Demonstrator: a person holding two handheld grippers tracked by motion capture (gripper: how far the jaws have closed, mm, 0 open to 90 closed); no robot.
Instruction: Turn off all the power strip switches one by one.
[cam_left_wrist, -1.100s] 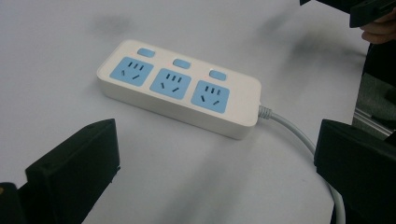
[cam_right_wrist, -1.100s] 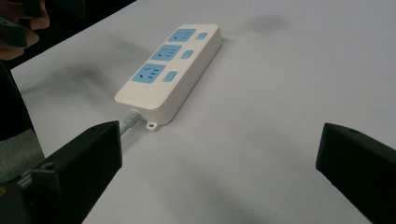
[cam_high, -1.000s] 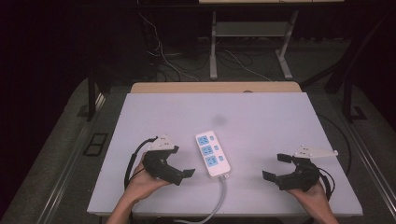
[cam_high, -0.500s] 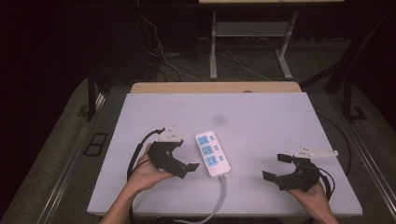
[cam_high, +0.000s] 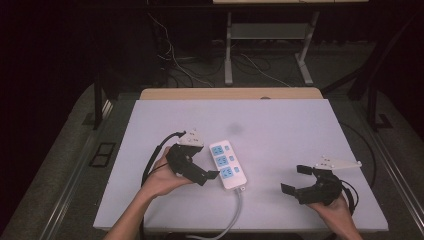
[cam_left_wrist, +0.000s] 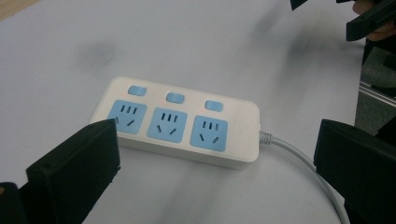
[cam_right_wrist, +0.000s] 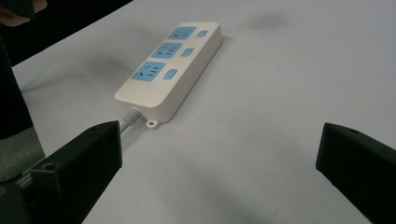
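A white power strip (cam_high: 227, 162) with three blue sockets and three blue switches lies flat on the white table (cam_high: 285, 125), its grey cable (cam_high: 236, 210) running off the front edge. My left gripper (cam_high: 207, 165) is open right beside the strip's left side, jaws pointing at it. In the left gripper view the strip (cam_left_wrist: 177, 123) lies just beyond the open left gripper (cam_left_wrist: 215, 163), between its two wide-apart jaws. My right gripper (cam_high: 294, 179) rests open near the front right, well apart from the strip. In the right gripper view, the right gripper (cam_right_wrist: 219, 158) faces the strip (cam_right_wrist: 170, 70) from its cable end.
A wooden strip (cam_high: 230, 93) borders the table's far edge. Behind it stand a metal frame (cam_high: 270, 35) and loose cables on the dark floor. The other hand's gripper (cam_left_wrist: 369, 18) appears at the top right of the left gripper view.
My left gripper has moved right and slightly forward, closing in on the strip's left side. The right gripper and the strip have stayed put.
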